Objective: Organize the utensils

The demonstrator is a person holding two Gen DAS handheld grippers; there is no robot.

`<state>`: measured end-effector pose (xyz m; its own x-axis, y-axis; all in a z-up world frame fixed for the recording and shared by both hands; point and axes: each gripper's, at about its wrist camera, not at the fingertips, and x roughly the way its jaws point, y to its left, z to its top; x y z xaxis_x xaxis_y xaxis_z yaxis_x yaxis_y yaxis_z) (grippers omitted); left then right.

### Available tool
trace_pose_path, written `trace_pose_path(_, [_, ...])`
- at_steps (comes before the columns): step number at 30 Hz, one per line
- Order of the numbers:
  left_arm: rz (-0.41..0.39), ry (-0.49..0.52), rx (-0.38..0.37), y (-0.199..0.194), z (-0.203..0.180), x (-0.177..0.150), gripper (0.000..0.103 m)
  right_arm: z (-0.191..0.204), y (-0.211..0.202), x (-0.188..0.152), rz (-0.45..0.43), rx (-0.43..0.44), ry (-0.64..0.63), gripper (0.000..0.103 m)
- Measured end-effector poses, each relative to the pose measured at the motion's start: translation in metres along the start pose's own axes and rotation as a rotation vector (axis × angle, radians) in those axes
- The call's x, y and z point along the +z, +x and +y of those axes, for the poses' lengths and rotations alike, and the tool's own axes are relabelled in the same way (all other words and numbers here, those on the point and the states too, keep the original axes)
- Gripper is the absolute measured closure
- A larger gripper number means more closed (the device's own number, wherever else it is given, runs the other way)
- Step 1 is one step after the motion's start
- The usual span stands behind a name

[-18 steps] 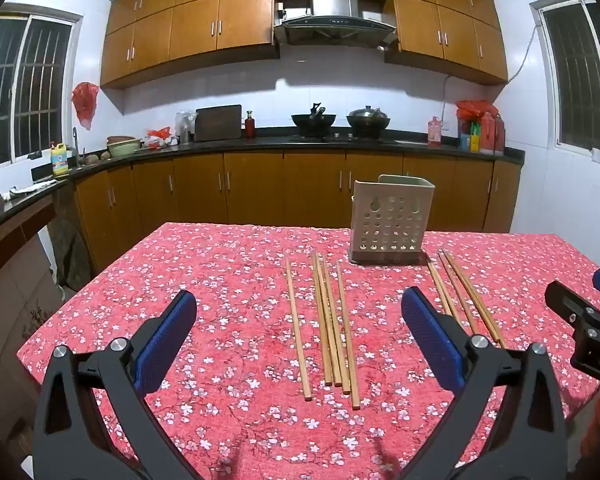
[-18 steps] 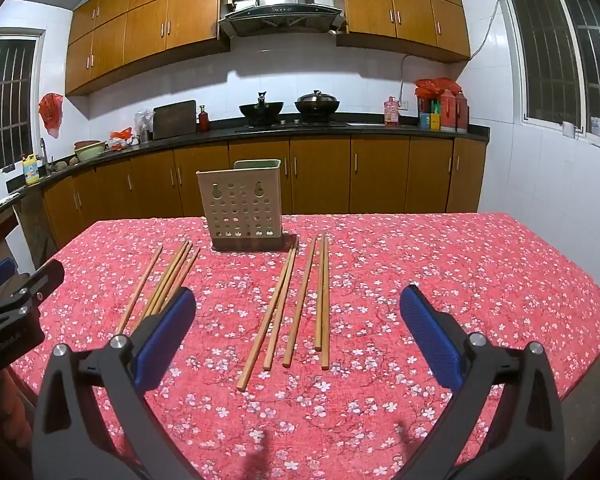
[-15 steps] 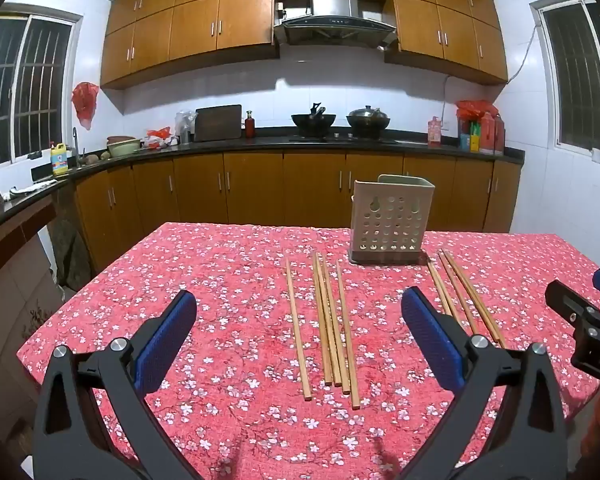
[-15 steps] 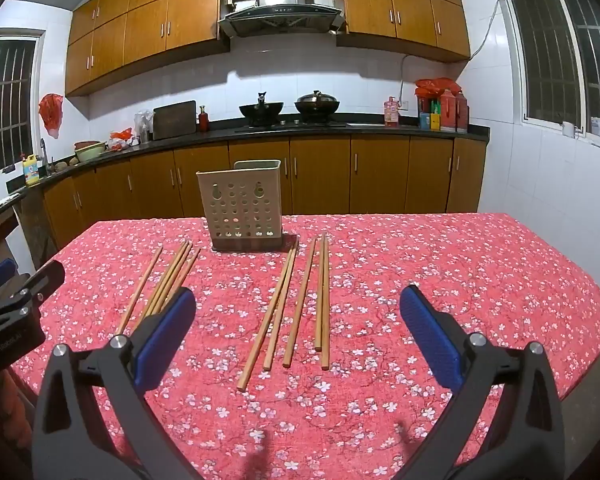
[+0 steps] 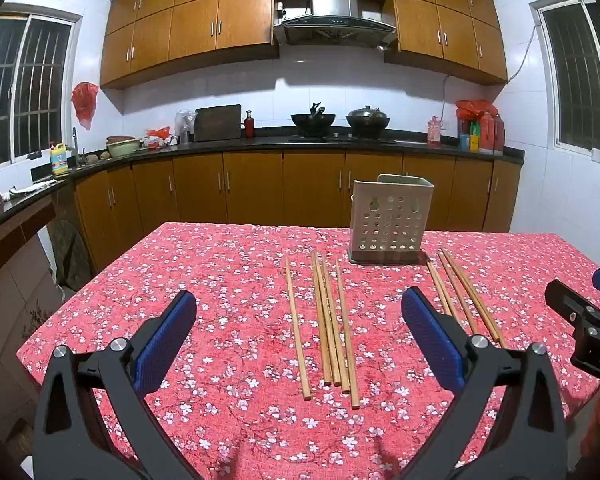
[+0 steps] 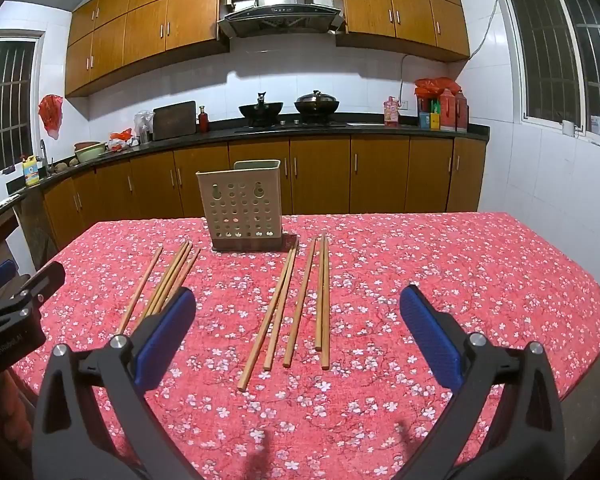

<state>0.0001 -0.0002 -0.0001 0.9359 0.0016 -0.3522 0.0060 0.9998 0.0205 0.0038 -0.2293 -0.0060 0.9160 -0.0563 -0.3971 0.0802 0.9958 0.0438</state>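
Several wooden chopsticks lie on a red flowered tablecloth (image 5: pixel 228 280) in two groups. The left group (image 5: pixel 328 324) lies ahead of my left gripper (image 5: pixel 298 340), which is open and empty above the table's near side. The right group (image 6: pixel 296 300) lies ahead of my right gripper (image 6: pixel 298 338), also open and empty. A beige perforated utensil holder (image 5: pixel 388 220) stands upright behind the chopsticks; it also shows in the right wrist view (image 6: pixel 242 206). The left group also shows in the right wrist view (image 6: pixel 164 280), and the right group in the left wrist view (image 5: pixel 460 292).
The right gripper's body (image 5: pixel 584 320) shows at the right edge of the left wrist view; the left gripper's body (image 6: pixel 12 312) at the left edge of the right view. Kitchen cabinets and a counter (image 5: pixel 300 144) with woks stand behind the table.
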Motion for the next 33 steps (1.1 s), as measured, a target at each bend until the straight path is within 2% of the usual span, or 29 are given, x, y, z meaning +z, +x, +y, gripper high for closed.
trace_pose_path(33, [0.003, -0.002, -0.001, 0.0001, 0.0001, 0.0000, 0.002, 0.0026, 0.0012, -0.0005, 0.003, 0.001, 0.002, 0.004])
